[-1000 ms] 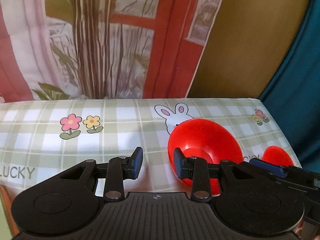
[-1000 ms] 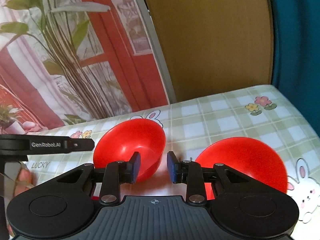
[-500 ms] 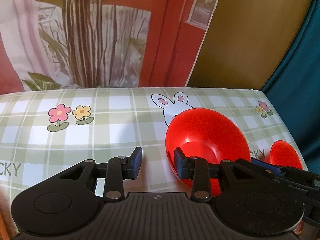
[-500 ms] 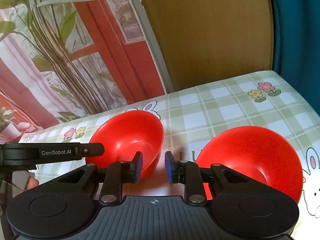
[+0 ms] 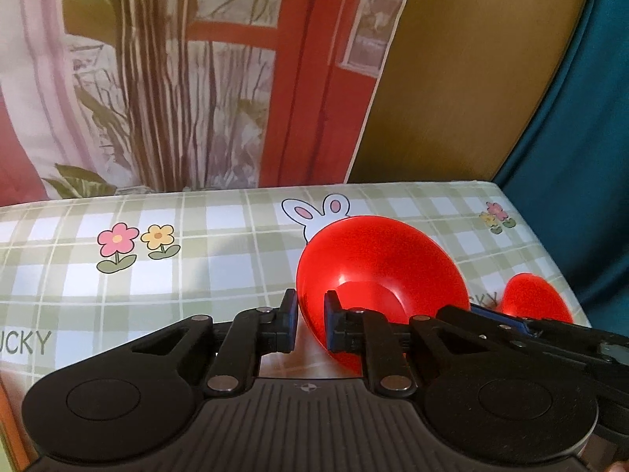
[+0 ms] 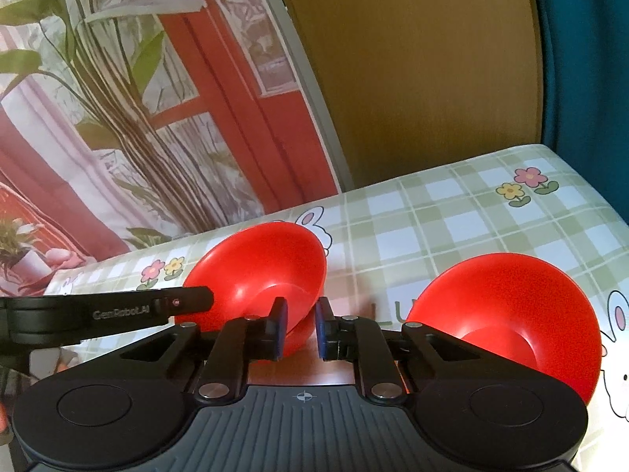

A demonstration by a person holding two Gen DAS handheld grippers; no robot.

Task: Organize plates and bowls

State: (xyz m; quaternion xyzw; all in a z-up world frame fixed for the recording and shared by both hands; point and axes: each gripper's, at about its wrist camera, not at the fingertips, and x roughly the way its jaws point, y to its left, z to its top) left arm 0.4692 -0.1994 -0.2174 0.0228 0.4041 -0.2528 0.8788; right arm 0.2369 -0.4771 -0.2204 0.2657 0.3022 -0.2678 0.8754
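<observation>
in the left wrist view, the left gripper (image 5: 309, 320) is seen just closed, pinched on the near rim of a red bowl (image 5: 377, 271) tilted on the checked tablecloth (image 5: 196, 259).

in the right wrist view, the right gripper (image 6: 300, 328) is seen narrowed on that bowl's opposite rim, though contact cannot be confirmed; a 2nd red bowl (image 6: 507, 306) rests just beside. probably nesting is intended: 1 firm grip is advised.

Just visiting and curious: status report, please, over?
Left gripper jaws just closed on rim of tilted red bowl. Right gripper jaws shut on same bowl. Second red bowl beside it, apart; nothing blocking.
</observation>
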